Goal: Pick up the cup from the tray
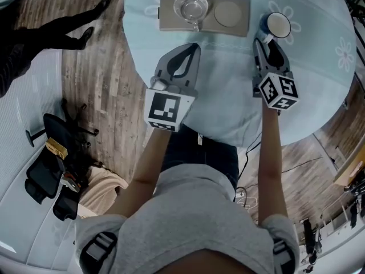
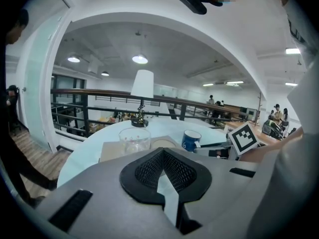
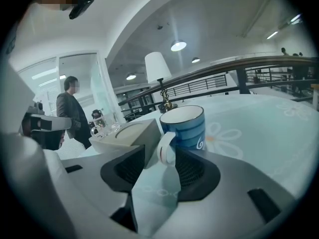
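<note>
Blue ceramic mug (image 3: 187,126) upright, handle btwn right gripper's (image 3: 160,158) wide-apart jaws, ungripped. Beige rectangular tray (image 1: 171,23) holds clear glass cup (image 1: 191,6); left gripper (image 2: 162,153) closed, empty.

Open cloth on the table (image 1: 228,107) between my left gripper (image 1: 194,49) and right gripper (image 1: 268,43), a free run up to the tray (image 1: 168,19). The glass cup (image 1: 191,5) blocks the tray's left half; the coaster (image 1: 227,13) lies low. The blue mug (image 1: 278,25) stands just right of the tray, its handle between my right gripper's parted jaws, barring the way ahead.
</note>
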A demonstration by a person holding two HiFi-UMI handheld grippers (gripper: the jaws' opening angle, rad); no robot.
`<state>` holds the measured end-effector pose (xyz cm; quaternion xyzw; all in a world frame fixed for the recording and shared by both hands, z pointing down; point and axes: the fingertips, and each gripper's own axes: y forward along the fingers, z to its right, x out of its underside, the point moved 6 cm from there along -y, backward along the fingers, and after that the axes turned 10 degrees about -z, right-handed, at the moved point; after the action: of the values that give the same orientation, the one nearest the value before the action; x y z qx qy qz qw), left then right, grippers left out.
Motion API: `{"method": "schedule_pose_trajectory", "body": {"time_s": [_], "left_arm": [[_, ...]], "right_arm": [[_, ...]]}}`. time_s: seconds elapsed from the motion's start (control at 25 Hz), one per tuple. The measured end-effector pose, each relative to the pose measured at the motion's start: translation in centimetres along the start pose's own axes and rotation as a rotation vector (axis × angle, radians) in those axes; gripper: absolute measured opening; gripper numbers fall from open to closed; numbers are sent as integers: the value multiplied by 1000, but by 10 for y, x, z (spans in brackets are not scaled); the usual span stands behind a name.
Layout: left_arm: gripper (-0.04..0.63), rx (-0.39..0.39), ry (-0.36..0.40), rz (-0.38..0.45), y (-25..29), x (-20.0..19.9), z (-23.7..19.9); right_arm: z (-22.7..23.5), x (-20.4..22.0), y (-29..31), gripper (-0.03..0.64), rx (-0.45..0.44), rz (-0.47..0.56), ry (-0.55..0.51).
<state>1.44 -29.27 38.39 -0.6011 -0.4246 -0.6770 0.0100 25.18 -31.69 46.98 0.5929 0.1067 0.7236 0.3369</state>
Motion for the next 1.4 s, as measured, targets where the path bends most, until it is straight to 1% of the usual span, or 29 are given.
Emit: {"method": "schedule_pose_trajectory", "body": {"time_s": [0.16, 0.32, 0.48, 0.64, 0.76, 0.84, 0.96, 1.04, 1.08, 1.16, 1.2, 1.32, 1.4], "left_arm": [[6, 12, -32, 17, -3, -1, -3], [5, 10, -30, 13, -3, 0, -6], [6, -1, -57, 41, -10, -2, -12], [6, -54, -39, 41, -17, -1, -28], [6, -86, -47, 43, -22, 1, -46], [6, -99, -42, 41, -26, 2, -60], [8, -114, -22, 42, -33, -1, -80], [9, -114, -12, 45, -35, -2, -90], [22, -109, -8, 44, -36, -2, -94], [83, -94, 3, 39, -36, -1, -101], [94, -86, 7, 37, -36, 0, -103], [95, -67, 11, 29, -32, 1, -109], [100, -44, 28, 13, -28, 2, -111]], "right_arm": [[-7, 0, -23, 161, 52, 44, 2], [-27, -8, -42, 160, 72, 81, -62], [-63, -19, -48, 160, 28, 119, -104], [-99, -27, -34, 160, -24, 134, -133], [-125, -30, -14, 160, -82, 140, -118], [-143, -31, -1, 160, -97, 130, -134], [-166, -30, 20, 160, -64, 80, -218], [-177, -27, 33, 161, -48, 37, -248], [-181, -26, 37, 161, -41, 23, -248], [-187, -27, 44, 161, -19, 11, -236], [-189, -29, 46, 161, -7, 9, -230], [-191, -34, 55, 158, 22, 2, -229], [-191, -36, 61, 152, 37, -13, -243]]}}
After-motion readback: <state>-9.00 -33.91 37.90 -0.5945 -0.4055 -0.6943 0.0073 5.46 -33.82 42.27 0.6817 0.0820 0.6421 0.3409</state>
